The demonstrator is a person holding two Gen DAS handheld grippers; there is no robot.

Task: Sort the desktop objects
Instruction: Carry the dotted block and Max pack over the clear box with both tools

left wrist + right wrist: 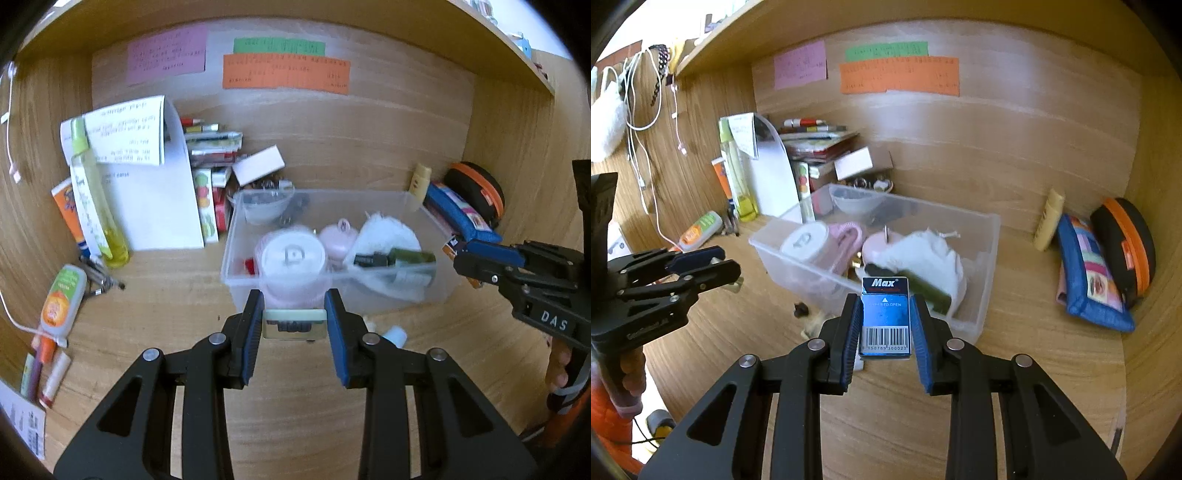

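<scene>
between the right gripper [884, 321] pads, clamped, sits a blue staple box [885, 317] before the clear bin [982, 280].

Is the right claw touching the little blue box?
Touching. The right wrist view shows both blue pads pressed against the sides of the little blue box, held by the right claw.

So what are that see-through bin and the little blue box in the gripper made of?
The bin looks like clear, slightly frosted plastic: its contents show through the walls. The blue box, held in the right gripper, seems to be glossy printed cardboard, with a barcode, "Max" lettering and sharp folded edges, though thin plastic cannot be ruled out.
</scene>
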